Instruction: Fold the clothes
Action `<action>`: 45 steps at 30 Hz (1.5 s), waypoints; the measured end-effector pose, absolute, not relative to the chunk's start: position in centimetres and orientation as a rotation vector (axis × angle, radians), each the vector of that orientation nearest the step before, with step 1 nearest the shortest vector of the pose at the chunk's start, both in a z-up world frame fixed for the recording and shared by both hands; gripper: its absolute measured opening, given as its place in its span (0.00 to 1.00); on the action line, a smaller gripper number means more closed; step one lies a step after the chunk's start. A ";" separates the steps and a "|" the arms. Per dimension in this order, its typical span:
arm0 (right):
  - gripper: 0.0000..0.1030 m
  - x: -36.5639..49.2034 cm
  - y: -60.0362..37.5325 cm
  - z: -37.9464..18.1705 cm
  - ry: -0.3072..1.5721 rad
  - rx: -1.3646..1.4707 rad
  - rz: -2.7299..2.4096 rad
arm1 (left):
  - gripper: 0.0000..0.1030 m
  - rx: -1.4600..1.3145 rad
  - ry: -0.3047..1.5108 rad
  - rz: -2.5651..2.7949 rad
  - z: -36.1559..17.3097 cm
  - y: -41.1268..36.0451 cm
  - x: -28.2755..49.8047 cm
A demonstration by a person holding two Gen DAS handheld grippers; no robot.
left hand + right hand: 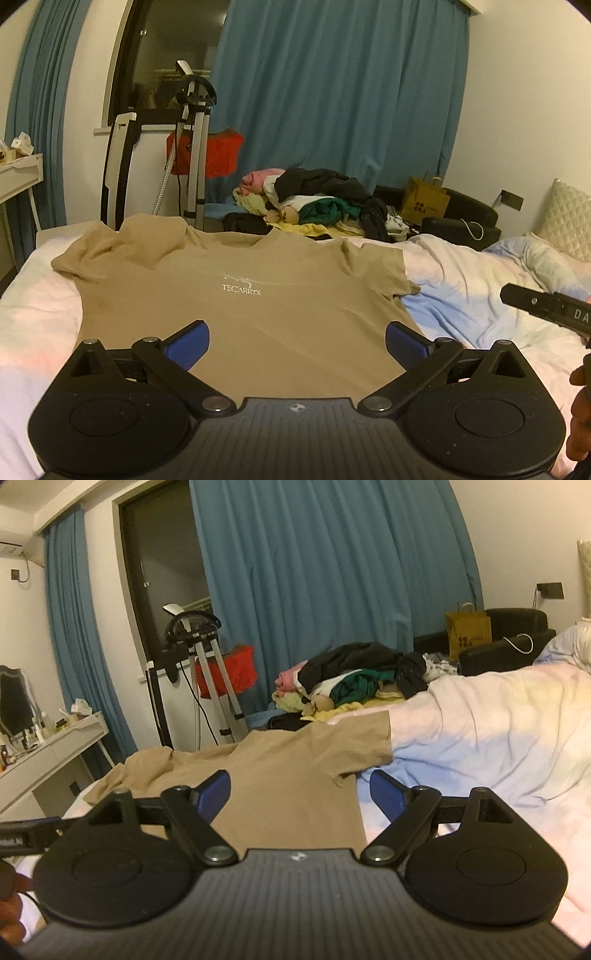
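**Tan T-shirt laid out, both grippers hovering before the first fold**

You are holding the left gripper (297,341) spread wide and empty, level and low over the hem side of the tan cotton T-shirt with white chest lettering (240,314). The shirt is lying face up across the near-left part of the pastel-covered bed (480,295), collar toward the far edge. Its left sleeve (96,254) is lying bunched, so smooth it before folding. Take the cloth close to its side edge and pinch only one layer. You are holding the right gripper (299,794) equally spread, gripping nothing, straddling the shirt's right side edge below the right sleeve (354,746), pointing toward the pile of mixed clothes (354,679) beyond the bed's far edge.
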State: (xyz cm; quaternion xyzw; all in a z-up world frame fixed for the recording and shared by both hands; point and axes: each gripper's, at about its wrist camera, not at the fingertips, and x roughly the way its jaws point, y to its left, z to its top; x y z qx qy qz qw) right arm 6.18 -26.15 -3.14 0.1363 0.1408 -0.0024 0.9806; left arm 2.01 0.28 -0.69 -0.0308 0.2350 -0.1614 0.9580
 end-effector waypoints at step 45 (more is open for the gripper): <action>0.83 27.3 -41.2 -18.0 0.348 1.259 0.056 | 0.99 -0.136 0.668 -0.092 -7.2 0.7 8.0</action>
